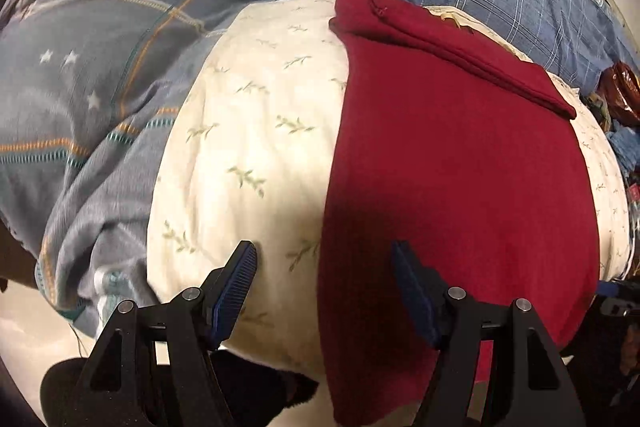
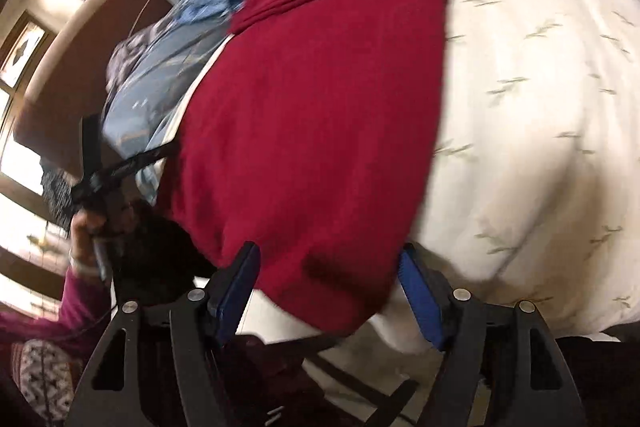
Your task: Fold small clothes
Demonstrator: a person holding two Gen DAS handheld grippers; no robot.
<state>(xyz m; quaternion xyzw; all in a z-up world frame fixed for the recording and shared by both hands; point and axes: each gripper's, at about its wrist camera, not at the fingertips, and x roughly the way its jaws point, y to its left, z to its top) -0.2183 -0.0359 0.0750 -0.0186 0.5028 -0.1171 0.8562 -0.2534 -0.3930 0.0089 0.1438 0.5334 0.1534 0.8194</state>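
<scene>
Red cloth [image 1: 452, 163], near hem cut off

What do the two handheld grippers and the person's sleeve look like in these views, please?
Both the left gripper and the right gripper have matte black angular frames with triangular cut-outs and round silver pivot pins. Their fingers carry ribbed blue pads. In the right wrist view, the person's sleeve is magenta, beside black-and-white patterned fabric.
</scene>
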